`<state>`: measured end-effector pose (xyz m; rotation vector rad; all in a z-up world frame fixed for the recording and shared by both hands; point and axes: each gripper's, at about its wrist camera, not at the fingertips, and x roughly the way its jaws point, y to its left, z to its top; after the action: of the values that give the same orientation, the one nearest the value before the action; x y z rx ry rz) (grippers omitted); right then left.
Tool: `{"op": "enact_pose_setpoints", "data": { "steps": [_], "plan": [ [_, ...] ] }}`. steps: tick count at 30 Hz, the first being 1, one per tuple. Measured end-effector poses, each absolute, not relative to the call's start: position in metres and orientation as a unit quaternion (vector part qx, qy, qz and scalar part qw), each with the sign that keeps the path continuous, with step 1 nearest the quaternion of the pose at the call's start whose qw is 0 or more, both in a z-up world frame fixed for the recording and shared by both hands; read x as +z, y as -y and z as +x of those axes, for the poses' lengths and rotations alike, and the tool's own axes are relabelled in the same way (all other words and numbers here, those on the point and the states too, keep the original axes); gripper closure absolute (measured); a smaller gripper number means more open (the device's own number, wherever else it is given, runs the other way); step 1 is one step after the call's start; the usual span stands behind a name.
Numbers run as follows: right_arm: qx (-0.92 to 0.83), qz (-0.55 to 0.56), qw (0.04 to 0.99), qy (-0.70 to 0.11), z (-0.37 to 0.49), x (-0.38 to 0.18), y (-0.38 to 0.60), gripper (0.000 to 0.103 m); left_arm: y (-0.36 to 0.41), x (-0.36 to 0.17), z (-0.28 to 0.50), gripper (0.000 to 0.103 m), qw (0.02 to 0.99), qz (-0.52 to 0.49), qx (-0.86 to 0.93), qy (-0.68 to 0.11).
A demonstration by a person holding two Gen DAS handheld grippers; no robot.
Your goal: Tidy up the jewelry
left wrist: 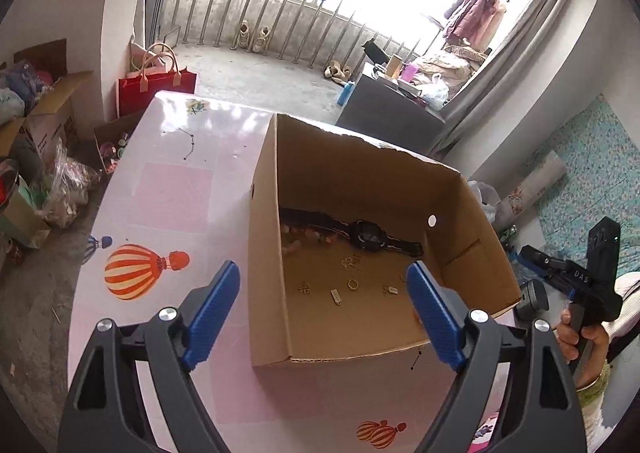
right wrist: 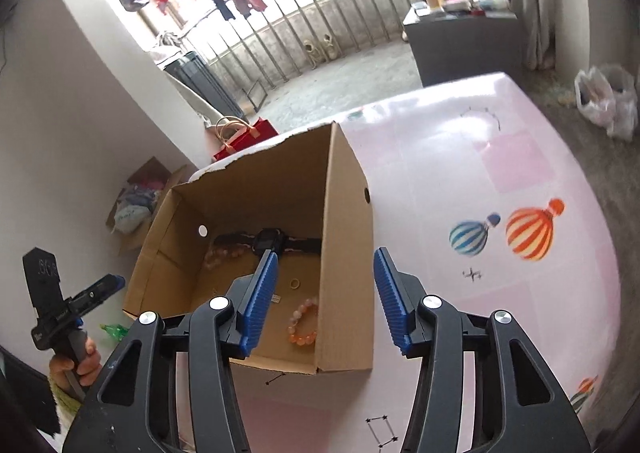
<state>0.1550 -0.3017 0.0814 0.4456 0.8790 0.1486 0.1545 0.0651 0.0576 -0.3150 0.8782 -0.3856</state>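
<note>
An open cardboard box (left wrist: 460, 229) stands on the pink table (left wrist: 172, 189). Inside lie a black watch (left wrist: 370, 237), a pale pink bead bracelet (left wrist: 304, 239), and several small gold pieces (left wrist: 352, 285). My left gripper (left wrist: 322, 287) is open and empty, above the box's near left part. In the right wrist view the box (right wrist: 348, 249) holds the watch (right wrist: 270, 240), an orange bead bracelet (right wrist: 302, 327), a pale bracelet (right wrist: 218, 257) and a ring (right wrist: 295, 284). My right gripper (right wrist: 326, 273) is open and empty over the box's right wall.
The table (right wrist: 500, 157) has balloon prints (right wrist: 530, 229). Cardboard boxes and bags (left wrist: 44, 125) stand on the floor at the left, with a red bag (left wrist: 154, 87). A grey cabinet (left wrist: 390, 109) with clutter stands behind. The other hand-held gripper shows at each view's edge (left wrist: 592, 285) (right wrist: 64, 309).
</note>
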Motion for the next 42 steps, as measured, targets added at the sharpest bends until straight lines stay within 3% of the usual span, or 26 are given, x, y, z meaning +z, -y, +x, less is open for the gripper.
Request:
{"op": "enact_pose_setpoints", "data": {
  "steps": [6, 10, 42],
  "plan": [
    [0.111, 0.272, 0.829, -0.476, 0.158, 0.039, 0.290, 0.051, -0.062, 0.033, 0.166, 0.018, 0.837, -0.210, -0.221, -0.455],
    [0.100, 0.248, 0.842, -0.468, 0.155, 0.044, 0.279, 0.046, -0.054, 0.030, 0.164, 0.017, 0.842, -0.185, -0.215, -0.458],
    [0.111, 0.243, 0.854, -0.447, 0.106, 0.047, 0.251, 0.043, -0.068, 0.034, 0.053, 0.016, 0.864, -0.170, -0.156, -0.448]
  ]
}}
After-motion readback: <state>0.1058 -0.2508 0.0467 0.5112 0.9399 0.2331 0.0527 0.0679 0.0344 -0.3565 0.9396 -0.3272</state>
